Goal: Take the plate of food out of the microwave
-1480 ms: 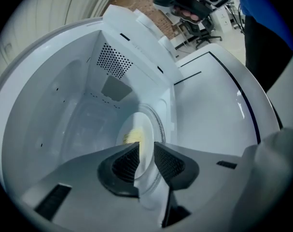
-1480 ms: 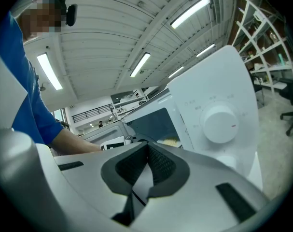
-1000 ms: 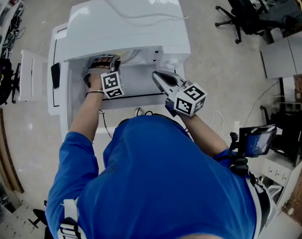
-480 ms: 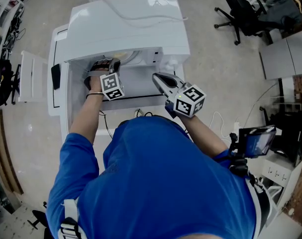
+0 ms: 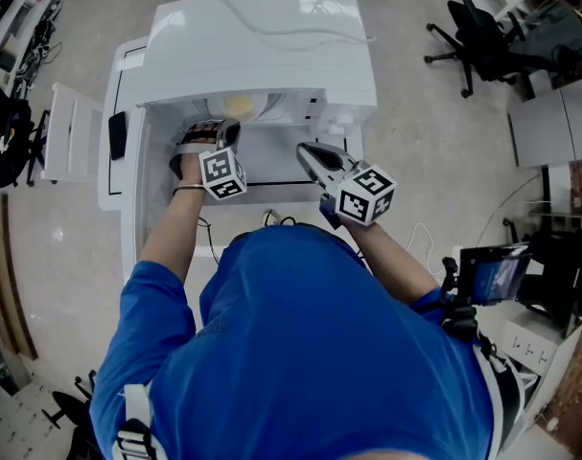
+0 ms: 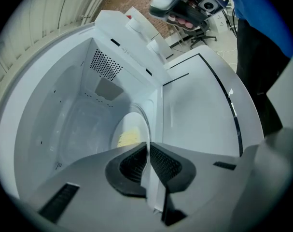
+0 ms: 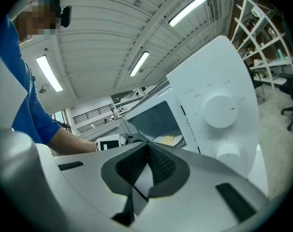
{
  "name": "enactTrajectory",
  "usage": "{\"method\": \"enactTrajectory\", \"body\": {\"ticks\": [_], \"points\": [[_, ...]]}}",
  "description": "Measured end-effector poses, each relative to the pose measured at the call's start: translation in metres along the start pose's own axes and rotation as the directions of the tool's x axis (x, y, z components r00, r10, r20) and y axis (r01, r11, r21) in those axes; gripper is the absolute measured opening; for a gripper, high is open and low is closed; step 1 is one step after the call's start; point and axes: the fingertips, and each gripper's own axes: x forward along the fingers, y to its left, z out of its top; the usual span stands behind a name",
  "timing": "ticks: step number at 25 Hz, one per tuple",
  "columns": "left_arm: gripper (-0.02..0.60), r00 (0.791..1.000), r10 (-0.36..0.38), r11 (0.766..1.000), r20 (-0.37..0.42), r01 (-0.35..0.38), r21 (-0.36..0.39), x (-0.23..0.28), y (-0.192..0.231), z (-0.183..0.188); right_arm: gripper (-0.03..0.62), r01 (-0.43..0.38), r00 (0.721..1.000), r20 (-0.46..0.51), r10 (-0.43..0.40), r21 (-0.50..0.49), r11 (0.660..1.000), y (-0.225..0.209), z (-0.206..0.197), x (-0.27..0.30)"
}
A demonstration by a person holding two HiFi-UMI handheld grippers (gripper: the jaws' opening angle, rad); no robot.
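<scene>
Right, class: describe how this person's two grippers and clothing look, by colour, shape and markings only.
The left gripper and right gripper both have pale grey, tapering plastic shells, with black ribbed pads lining the jaws. Each carries a cube covered in black-and-white square markers. The person wears a blue short-sleeved shirt.
</scene>
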Motion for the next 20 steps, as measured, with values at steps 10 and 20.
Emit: {"method": "enactTrajectory", "body": {"ticks": [10, 20], "points": [[0.032, 0.999, 0.029, 0.995, 0.014, -0.028, -0.095, -0.015, -0.005, -0.003, -0.002, -0.023, 0.999, -0.021, 0.023, 0.017, 1.000, 0.006, -0.008, 0.007], [0.032, 0.992, 0.109, 0.873, 0.059, -0.068, -0.482, -0.034, 0.007, -0.019, -0.002, -0.048, 0.998, -0.038, 0.052, 0.089, 0.995, 0.006, -0.018, 0.028]]}}
